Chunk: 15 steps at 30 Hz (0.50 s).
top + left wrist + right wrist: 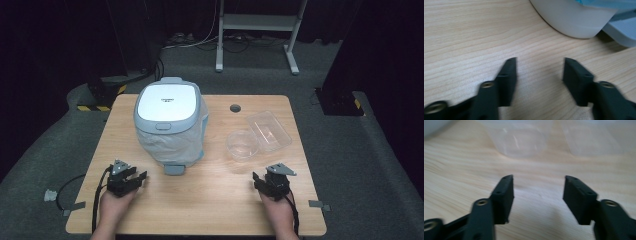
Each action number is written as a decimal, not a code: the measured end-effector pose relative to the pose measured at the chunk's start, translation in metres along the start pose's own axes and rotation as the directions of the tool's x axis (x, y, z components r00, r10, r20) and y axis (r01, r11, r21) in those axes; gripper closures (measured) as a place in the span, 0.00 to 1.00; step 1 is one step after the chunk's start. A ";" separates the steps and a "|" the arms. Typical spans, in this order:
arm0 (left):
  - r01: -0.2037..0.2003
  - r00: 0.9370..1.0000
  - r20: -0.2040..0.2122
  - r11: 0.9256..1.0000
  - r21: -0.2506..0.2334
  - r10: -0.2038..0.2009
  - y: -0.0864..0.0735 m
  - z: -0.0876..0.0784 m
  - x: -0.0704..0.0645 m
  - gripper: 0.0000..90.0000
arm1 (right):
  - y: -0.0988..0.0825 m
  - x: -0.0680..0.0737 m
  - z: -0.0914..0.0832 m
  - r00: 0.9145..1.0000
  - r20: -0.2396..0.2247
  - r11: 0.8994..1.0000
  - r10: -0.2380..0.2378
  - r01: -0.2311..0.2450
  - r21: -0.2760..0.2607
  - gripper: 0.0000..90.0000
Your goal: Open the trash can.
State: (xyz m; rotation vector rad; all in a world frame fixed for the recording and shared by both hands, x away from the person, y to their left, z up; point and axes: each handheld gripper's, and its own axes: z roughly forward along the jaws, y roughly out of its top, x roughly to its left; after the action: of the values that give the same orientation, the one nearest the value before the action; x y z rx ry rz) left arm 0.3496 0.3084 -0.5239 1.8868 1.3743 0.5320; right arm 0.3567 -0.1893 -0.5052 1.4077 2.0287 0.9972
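While both grippers' fingers (pixel 509 75) gape empty, the bin (pixel 169 122) sits ahead.

Both tools (pixel 131 176) (pixel 263 179) apart, jaws parted, empty

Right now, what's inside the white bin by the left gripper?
The bin has its lid shut, so its contents are hidden. A pale liner bag shows draped over the outside below the lid. Its pedal sticks out at the base.

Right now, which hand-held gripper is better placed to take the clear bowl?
Probably the right hand-held gripper: the clear bowl lies just ahead of its open, empty jaws. The left hand-held gripper faces the bin.
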 end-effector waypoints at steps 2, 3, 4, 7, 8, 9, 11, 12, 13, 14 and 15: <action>-0.010 1.000 -0.012 1.000 -0.007 0.010 0.004 -0.001 0.001 0.66 | 0.004 0.005 -0.004 1.000 -0.010 1.000 -0.011 0.011 -0.023 0.57; -0.041 0.998 -0.041 0.999 -0.025 0.040 0.009 -0.002 0.000 0.69 | 0.009 0.011 -0.007 0.999 -0.023 0.999 -0.023 0.022 -0.043 0.64; -0.067 0.996 -0.069 0.996 -0.058 0.063 0.023 -0.004 0.002 0.79 | 0.023 0.025 -0.009 0.996 -0.066 0.996 -0.056 0.051 -0.078 0.71; -0.029 0.998 -0.066 0.994 -0.106 0.022 0.042 -0.005 0.006 0.92 | 0.040 0.042 -0.004 0.991 -0.096 0.991 -0.095 0.085 -0.104 0.77; -0.030 0.996 -0.091 0.991 -0.132 0.018 0.061 -0.005 0.008 0.94 | 0.061 0.062 0.004 0.986 -0.105 0.984 -0.132 0.117 -0.136 0.82; -0.030 0.996 -0.091 0.991 -0.132 0.018 0.061 -0.005 0.008 0.95 | 0.061 0.062 0.004 0.986 -0.105 0.984 -0.132 0.117 -0.136 0.82; -0.003 0.997 -0.081 0.988 -0.154 -0.009 0.076 -0.001 0.009 0.96 | 0.082 0.082 0.016 0.980 -0.093 0.972 -0.175 0.157 -0.174 0.86; 0.009 0.997 -0.080 0.986 -0.164 -0.022 0.085 0.004 0.008 0.97 | 0.101 0.098 0.030 0.980 -0.108 0.971 -0.166 0.144 -0.191 0.90; 0.009 0.997 -0.080 0.986 -0.164 -0.022 0.085 0.004 0.008 0.98 | 0.101 0.098 0.030 0.980 -0.108 0.971 -0.166 0.144 -0.191 0.90; 0.005 0.998 -0.067 0.987 -0.159 -0.016 0.088 0.006 0.007 0.98 | 0.109 0.105 0.037 0.980 -0.113 0.970 -0.161 0.137 -0.200 0.91; 0.003 0.998 -0.055 0.989 -0.150 -0.011 0.090 0.010 0.004 0.98 | 0.116 0.113 0.044 0.980 -0.125 0.971 -0.154 0.127 -0.203 0.91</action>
State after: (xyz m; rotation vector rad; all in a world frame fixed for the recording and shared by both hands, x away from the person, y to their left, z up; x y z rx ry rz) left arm 0.4150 0.2947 -0.4625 1.7577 1.3374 0.6695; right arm 0.4160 -0.0473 -0.4389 1.1046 2.0344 1.2242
